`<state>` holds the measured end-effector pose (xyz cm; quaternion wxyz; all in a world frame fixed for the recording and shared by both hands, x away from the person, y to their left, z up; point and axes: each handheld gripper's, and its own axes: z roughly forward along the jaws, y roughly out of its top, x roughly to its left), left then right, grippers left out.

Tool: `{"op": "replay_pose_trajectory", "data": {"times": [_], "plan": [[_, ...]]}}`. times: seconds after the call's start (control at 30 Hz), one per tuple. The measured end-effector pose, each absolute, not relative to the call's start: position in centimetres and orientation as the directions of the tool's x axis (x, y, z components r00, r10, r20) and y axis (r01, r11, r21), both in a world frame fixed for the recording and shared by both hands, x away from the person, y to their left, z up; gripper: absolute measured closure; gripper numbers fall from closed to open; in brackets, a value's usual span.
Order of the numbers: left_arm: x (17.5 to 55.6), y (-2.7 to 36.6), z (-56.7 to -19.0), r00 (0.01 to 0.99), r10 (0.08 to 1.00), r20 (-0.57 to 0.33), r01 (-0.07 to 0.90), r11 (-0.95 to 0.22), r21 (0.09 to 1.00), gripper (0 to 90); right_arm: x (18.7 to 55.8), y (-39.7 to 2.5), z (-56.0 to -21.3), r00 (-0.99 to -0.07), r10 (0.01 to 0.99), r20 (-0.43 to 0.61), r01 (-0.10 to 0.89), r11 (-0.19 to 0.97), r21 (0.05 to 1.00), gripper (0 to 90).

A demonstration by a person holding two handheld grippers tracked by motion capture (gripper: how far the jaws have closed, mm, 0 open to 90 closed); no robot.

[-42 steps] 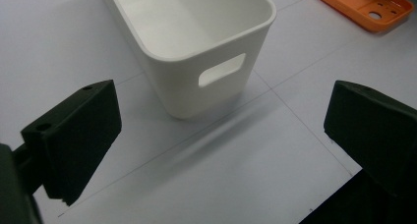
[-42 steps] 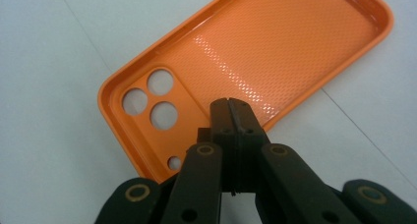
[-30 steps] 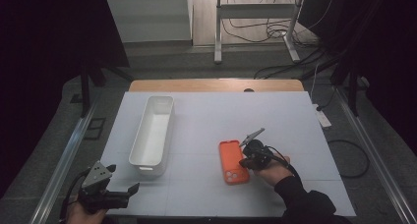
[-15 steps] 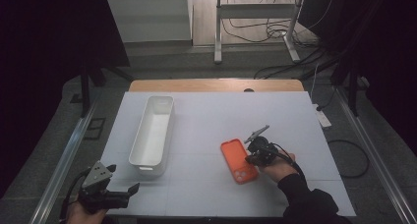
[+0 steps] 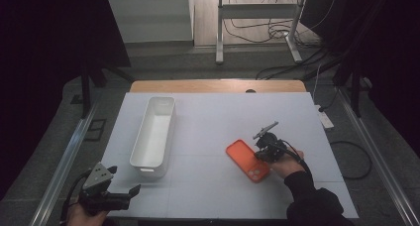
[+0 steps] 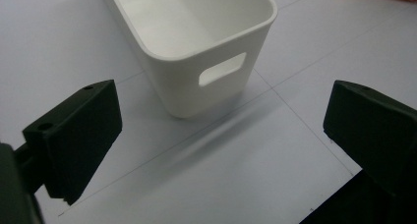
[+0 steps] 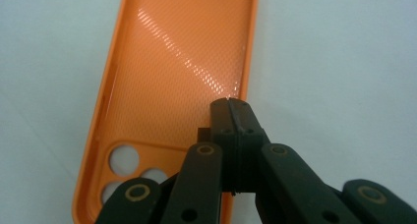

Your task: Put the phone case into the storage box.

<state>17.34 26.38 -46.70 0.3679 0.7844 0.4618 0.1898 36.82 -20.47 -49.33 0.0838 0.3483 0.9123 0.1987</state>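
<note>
A person's right tongs stand pressed together on the long edge of an orange phone case, the thin rim caught between the two black jaws, with the case lying open side up on the white worktop and its camera cut-outs just to the left of the jaws in the right gripper view. The grip looks made, but the case rests flat and is not yet lifted. Well apart from it, the left tongs hang wide open over the near corner of the worktop, holding nothing, their jaws pointed at the short end of an empty white bin that stands a little ahead of them. Judged from this, the work is at an early stage: the case is gripped, while carrying it across and setting it into the bin, if that is its goal, remains to be done.
</note>
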Motion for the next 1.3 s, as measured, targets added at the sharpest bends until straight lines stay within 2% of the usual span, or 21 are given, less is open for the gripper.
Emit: {"op": "replay_pose_trajectory", "data": {"times": [0.3,0.5,0.6,1.3], "plan": [[17.4,26.3,-46.7,0.502,0.864,-0.041,0.586,-0.305,0.751,2.1,38.0,-21.3,-49.5,-0.719,0.694,-0.023,0.619,0.656,0.431,89.1],[17.4,26.3,-46.7,0.502,0.864,-0.040,0.586,-0.306,0.750,2.1,38.1,-21.2,-49.3,-0.715,0.699,0.011,0.627,0.634,0.452,89.1],[17.4,26.3,-46.7,0.502,0.864,-0.038,0.586,-0.308,0.749,2.1,38.0,-20.1,-49.2,-0.730,0.680,0.065,0.617,0.616,0.490,89.0],[17.6,26.0,-46.8,0.486,0.874,-0.019,0.607,-0.322,0.727,2.2,38.2,-14.6,-50.3,-0.775,0.630,0.055,0.567,0.652,0.503,89.0]]}}
